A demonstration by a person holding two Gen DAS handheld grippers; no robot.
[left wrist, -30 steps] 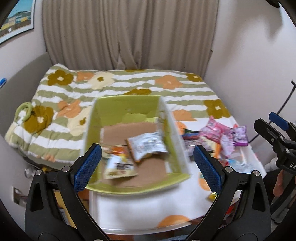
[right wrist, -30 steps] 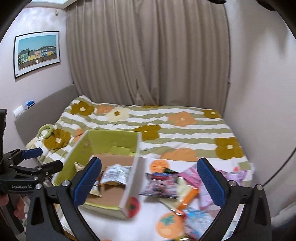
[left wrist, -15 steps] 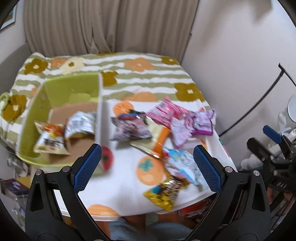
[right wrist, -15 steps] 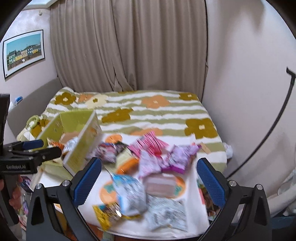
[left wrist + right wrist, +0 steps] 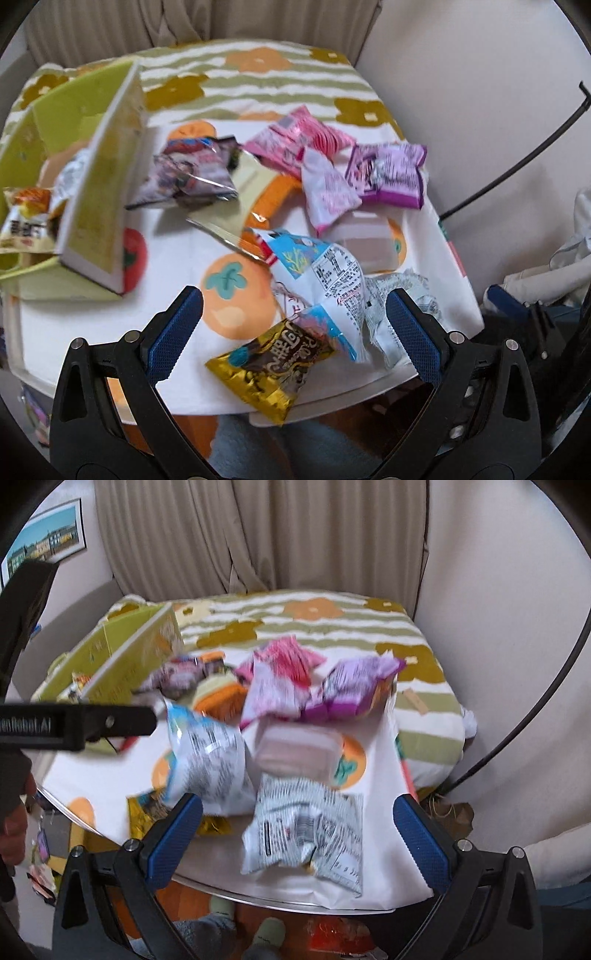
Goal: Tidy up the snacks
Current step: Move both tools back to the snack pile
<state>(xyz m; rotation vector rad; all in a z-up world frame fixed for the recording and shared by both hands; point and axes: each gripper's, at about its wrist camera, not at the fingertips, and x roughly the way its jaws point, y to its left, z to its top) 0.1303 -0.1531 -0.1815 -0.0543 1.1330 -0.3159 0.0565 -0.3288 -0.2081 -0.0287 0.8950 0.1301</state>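
1. Our left gripper [image 5: 293, 325] stands wide apart and empty above the near edge of the table [image 5: 177, 240], its blue pads on either side of a gold packet [image 5: 271, 367] and a blue-and-white bag [image 5: 321, 280].
2. Our right gripper [image 5: 297, 836] is also spread wide and holds nothing; a white printed packet [image 5: 306, 829] lies between its fingers, on the tablecloth.
3. The remaining snacks lie heaped mid-table: a pink packet [image 5: 299, 138], a purple packet [image 5: 389, 175] and a dark packet [image 5: 188, 177].
4. The green box [image 5: 99, 177] sits at the table's left side, with an orange-and-white packet [image 5: 26, 218] inside it.
5. Behind the table we see a flowered bedspread [image 5: 314, 624].
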